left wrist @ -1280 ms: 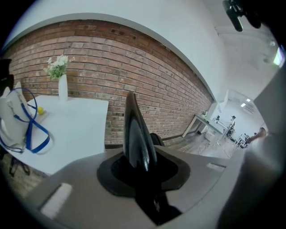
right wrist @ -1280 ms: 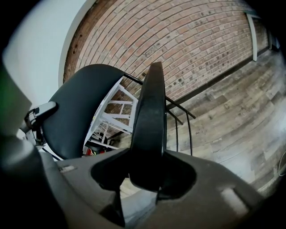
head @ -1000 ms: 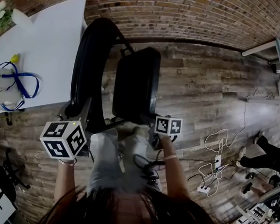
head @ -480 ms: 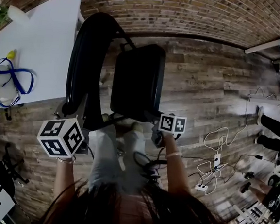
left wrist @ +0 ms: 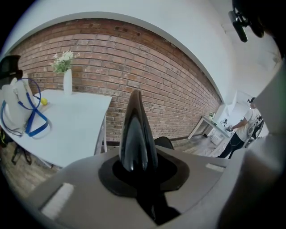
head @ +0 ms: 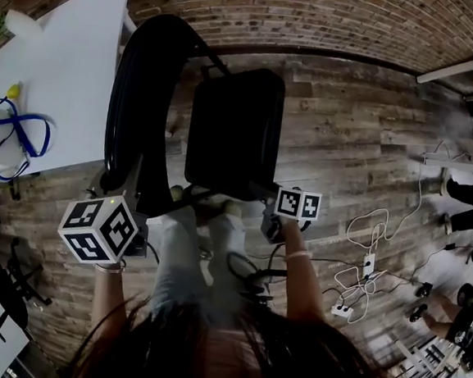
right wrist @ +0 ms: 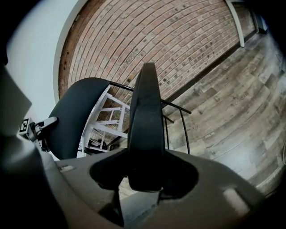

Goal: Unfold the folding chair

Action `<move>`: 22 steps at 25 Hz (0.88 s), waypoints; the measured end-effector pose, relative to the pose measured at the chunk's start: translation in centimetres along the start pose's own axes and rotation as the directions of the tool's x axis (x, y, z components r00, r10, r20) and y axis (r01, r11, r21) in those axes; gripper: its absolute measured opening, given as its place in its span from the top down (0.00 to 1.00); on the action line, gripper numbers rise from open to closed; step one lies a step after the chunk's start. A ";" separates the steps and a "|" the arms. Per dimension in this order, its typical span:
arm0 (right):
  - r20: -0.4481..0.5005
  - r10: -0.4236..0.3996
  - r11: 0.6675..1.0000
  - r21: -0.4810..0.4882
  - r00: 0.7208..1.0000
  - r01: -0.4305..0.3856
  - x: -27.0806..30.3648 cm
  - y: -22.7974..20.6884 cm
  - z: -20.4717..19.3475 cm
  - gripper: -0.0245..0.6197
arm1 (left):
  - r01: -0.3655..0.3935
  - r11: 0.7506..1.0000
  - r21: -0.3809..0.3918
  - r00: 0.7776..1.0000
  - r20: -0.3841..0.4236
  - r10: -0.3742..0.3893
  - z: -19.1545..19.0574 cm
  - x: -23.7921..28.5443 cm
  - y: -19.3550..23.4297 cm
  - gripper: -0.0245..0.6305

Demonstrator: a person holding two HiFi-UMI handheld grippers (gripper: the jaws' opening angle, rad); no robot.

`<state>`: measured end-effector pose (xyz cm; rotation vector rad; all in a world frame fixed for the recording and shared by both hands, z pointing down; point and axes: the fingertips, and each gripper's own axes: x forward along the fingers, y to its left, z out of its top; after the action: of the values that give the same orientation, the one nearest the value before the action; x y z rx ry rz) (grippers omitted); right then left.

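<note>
Folding chair (head: 225, 134), black, stands on the wood-plank floor (head: 347, 152) at the centre of the head view. Its backrest (head: 137, 101) is at 9 o'clock of the seat (head: 234, 126).

Markings: black-and-white square markers on the left cube (head: 97, 228) and the right cube (head: 298, 204).

Left gripper (head: 136, 204): jaws have just been closing, now narrow, pinching the backrest's edge (seen edge-on in that gripper's view). Right gripper (head: 268, 207): jaws wider, clamped on the seat's near edge.

Room: brick wall (head: 317, 22) at 12 o'clock. White table (head: 74, 71) at 10 o'clock, bearing a blue strap (head: 23, 137) and a white vase (left wrist: 67, 81) with flowers. Cables (head: 364, 236) and a power strip (head: 343, 311) at 4 o'clock. Another person's legs (head: 470, 196) at 3 o'clock.
</note>
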<state>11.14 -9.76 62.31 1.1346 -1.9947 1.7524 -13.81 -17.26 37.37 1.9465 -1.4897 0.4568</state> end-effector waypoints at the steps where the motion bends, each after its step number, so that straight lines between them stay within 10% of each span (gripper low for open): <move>1: 0.001 0.001 1.000 0.002 1.000 -0.001 0.0 -0.3 0.0 0.67 | -0.001 1.000 0.000 1.000 0.000 0.001 -0.1 0.1 0.0 0.86; 22: 0.026 0.022 0.998 0.057 0.999 -0.023 -0.9 -5.1 0.2 0.64 | 0.014 1.000 -0.008 0.999 -0.035 -0.014 -1.5 1.3 0.4 0.87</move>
<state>15.28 -9.47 65.42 1.1620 -1.9907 1.8265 -13.69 -17.23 39.39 1.9320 -1.4531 0.4759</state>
